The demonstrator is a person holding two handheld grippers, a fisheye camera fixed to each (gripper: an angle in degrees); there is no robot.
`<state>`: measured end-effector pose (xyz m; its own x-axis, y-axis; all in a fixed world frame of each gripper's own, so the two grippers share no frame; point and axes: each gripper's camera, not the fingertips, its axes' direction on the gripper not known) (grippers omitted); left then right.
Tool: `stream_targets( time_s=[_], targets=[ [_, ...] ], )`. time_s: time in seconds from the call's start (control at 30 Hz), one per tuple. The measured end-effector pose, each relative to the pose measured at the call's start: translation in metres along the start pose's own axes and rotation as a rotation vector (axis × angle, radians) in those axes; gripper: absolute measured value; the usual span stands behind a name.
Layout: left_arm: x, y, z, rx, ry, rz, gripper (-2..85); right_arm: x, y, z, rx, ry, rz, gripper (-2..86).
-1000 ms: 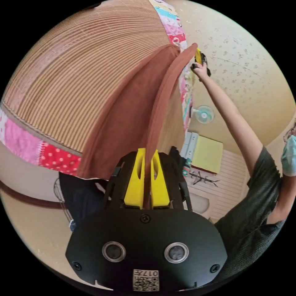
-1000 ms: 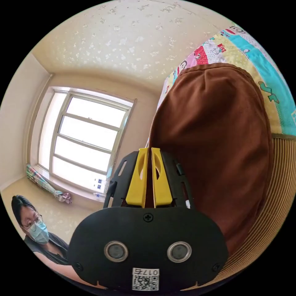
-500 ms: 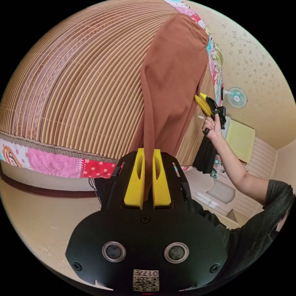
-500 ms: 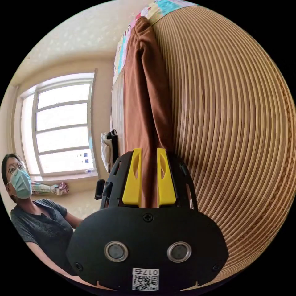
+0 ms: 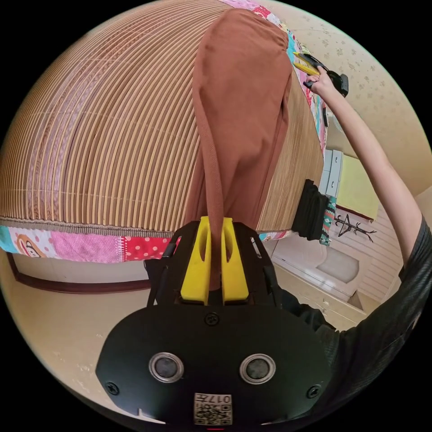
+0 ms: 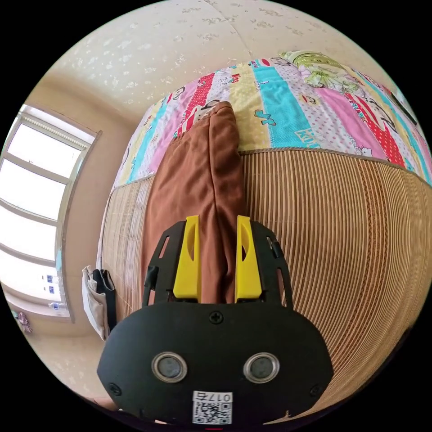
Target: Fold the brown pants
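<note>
The brown pants (image 5: 243, 112) lie stretched along a slatted bamboo mat (image 5: 112, 135) on a bed. The left gripper (image 5: 215, 225) clenches their near edge, both yellow jaws pressing a ridge of fabric that runs straight ahead of it. At the far end the right gripper (image 5: 306, 63) shows in a hand (image 5: 320, 83). In the right gripper view, the right gripper (image 6: 217, 225) stands released, jaws apart with cloth loose between them. Beyond its tips lies a patchwork quilt (image 6: 288, 103); its printed lettering is too small to read.
</note>
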<state>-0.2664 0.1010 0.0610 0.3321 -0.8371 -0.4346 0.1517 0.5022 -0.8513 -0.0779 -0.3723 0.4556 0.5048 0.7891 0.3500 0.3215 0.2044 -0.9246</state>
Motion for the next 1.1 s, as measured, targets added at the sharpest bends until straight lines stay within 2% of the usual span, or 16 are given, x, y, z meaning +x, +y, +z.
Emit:
stream_targets(
  time_s=[0.2, 0.43, 0.57, 0.7, 0.97, 1.1],
  targets=[
    [0.008, 0.018, -0.010, 0.018, 0.076, 0.047, 2.1, -0.040, -0.015, 0.013, -0.032, 0.061, -0.127, 11.5],
    [0.009, 0.031, -0.022, 0.015, 0.149, 0.054, 1.7, -0.055, -0.031, 0.041, -0.109, 0.100, -0.142, 11.1],
    [0.009, 0.036, -0.028, 0.007, 0.169, 0.046, 1.4, -0.062, -0.068, 0.050, -0.095, 0.126, -0.111, 10.7],
    [0.008, 0.039, -0.035, 0.005, 0.184, 0.032, 1.2, -0.072, -0.118, 0.066, -0.105, 0.239, -0.102, 11.6],
    [0.013, 0.044, -0.056, -0.029, 0.188, 0.045, 0.9, -0.069, -0.194, 0.085, -0.074, 0.277, -0.064, 11.9],
    [0.012, 0.042, -0.067, -0.052, 0.226, 0.042, 0.8, -0.057, -0.211, 0.109, -0.163, 0.286, -0.105, 9.6]
  ],
)
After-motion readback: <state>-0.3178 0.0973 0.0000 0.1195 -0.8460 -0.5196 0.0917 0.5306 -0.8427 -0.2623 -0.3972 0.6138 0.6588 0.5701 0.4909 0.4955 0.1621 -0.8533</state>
